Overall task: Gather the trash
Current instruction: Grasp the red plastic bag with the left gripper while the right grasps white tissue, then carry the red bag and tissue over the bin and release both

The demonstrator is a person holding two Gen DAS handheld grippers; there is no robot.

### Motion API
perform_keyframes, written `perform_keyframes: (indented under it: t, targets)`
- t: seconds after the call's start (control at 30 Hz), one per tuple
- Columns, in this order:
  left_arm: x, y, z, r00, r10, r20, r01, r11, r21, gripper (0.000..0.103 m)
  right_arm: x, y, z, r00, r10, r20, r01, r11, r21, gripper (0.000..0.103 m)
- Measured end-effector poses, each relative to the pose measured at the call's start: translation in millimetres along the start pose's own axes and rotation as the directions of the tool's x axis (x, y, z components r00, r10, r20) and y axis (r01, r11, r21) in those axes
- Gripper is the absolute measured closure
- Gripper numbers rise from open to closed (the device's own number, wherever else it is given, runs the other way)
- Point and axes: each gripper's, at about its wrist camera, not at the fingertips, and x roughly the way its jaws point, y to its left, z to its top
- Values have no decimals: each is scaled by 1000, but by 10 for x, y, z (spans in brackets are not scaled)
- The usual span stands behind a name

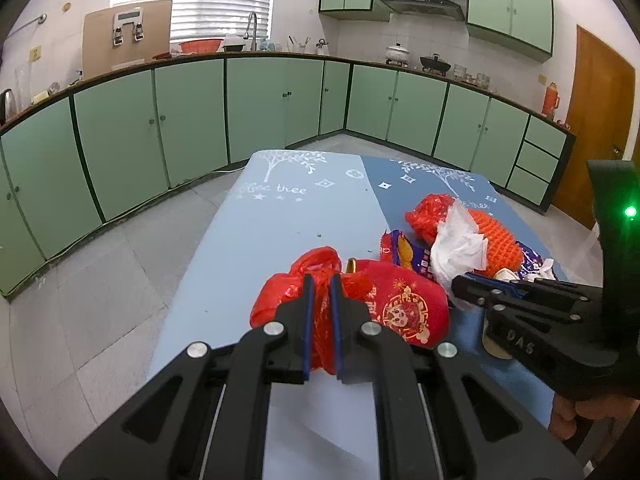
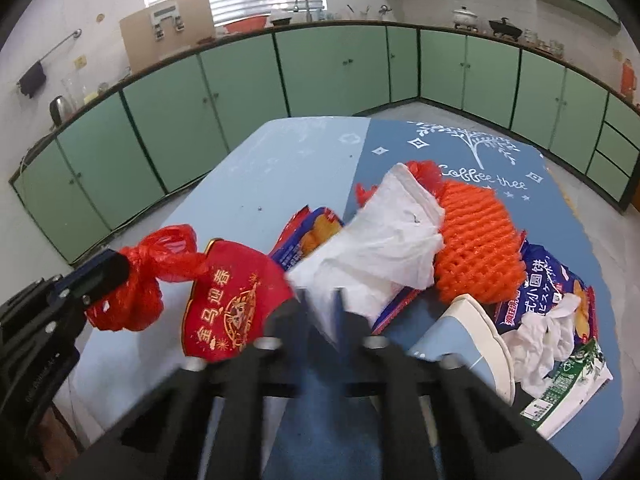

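My left gripper [image 1: 320, 284] is shut on a crumpled red plastic bag [image 1: 296, 292], which also shows in the right wrist view [image 2: 140, 280]. Beside it lies a red pouch with gold print [image 1: 404, 308] [image 2: 236, 300]. My right gripper [image 2: 324, 300] is shut on a crumpled white tissue [image 2: 384, 240] [image 1: 456, 248]. Behind it lie an orange foam net [image 2: 476, 236], a blue snack wrapper [image 2: 548, 288], a paper cup on its side [image 2: 472, 336] and a green-and-white carton [image 2: 572, 388]. All sit on the blue table [image 1: 288, 220].
Green kitchen cabinets [image 1: 192, 112] run along the far walls with a cluttered counter above. Grey tiled floor [image 1: 100, 280] surrounds the table. A wooden door [image 1: 596, 120] stands at the right. The table's left edge is close to the red bag.
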Motion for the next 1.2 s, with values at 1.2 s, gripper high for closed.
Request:
perform_keyframes:
  t: [1.2]
  targets:
    - [-287,-3030,73,801,-597,-49,583,759,290,97,-2347,-2381,-940,870,-463,173,359,832,422,101]
